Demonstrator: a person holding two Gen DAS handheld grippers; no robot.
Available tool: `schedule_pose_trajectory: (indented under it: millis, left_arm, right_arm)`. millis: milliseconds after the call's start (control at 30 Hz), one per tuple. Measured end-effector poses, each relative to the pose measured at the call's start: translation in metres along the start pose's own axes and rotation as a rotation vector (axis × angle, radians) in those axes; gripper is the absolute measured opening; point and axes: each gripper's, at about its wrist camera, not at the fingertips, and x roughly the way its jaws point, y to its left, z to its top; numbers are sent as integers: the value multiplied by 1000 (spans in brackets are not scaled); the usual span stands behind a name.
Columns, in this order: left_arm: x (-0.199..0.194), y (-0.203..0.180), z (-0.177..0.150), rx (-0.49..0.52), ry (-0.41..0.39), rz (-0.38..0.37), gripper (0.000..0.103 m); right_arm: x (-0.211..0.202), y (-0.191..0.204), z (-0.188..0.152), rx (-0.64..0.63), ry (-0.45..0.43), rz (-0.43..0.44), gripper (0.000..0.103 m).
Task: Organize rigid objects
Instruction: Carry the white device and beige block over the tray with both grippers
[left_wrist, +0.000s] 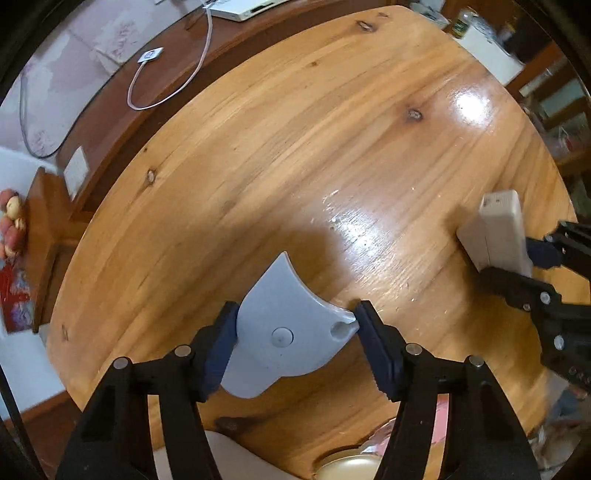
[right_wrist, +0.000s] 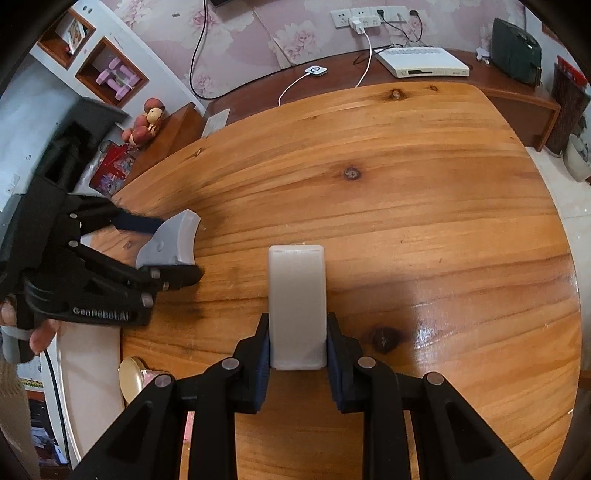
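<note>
A grey fan-shaped plastic piece (left_wrist: 284, 325) lies flat on the round wooden table (left_wrist: 295, 147), near its left edge. My left gripper (left_wrist: 297, 310) points straight down over it, and both blue pads press on its sides. The right wrist view shows the same piece (right_wrist: 170, 243) pinched in the left gripper (right_wrist: 166, 251) at the table's left. My right gripper (right_wrist: 297, 321) is shut on the lower end of a white rectangular block (right_wrist: 297, 295), which stands tilted on the table (right_wrist: 406, 184). In the left wrist view, that block (left_wrist: 495, 229) and the right gripper (left_wrist: 509, 264) are at the right edge.
A white set-top box (right_wrist: 424, 66), a charging puck (right_wrist: 316, 71) with its cable, and a dark green box (right_wrist: 515, 55) sit on the dark shelf beyond the table. A round tan lid (right_wrist: 129, 373) lies below the near table edge. A plush toy (right_wrist: 147, 122) sits at far left.
</note>
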Motion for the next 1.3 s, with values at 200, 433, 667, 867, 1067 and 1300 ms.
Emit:
schedule_pose_trajectory:
  millis: [200, 433, 667, 867, 1067, 1300]
  left_arm:
    - [-6, -12, -14, -135, 2, 17, 67]
    - [-86, -39, -58, -182, -115, 14, 67]
    - [-175, -62, -149, -206, -233, 79, 67]
    - [-207, -50, -224, -286, -269, 155, 67]
    - [-206, -18, -299, -439, -288, 220, 67]
    - [-177, 26, -346, -629, -345, 229, 67]
  right_arm:
    - [-19, 5, -14, -9, -28, -21, 26]
    - [-76, 20, -45, -39, -97, -33, 26]
    - [-132, 55, -83, -106, -139, -29, 26]
    - [-165, 120, -111, -221, -167, 38, 26]
    - [-181, 225, -143, -415, -207, 108, 26]
    - [-128, 301, -166, -529, -140, 91, 26]
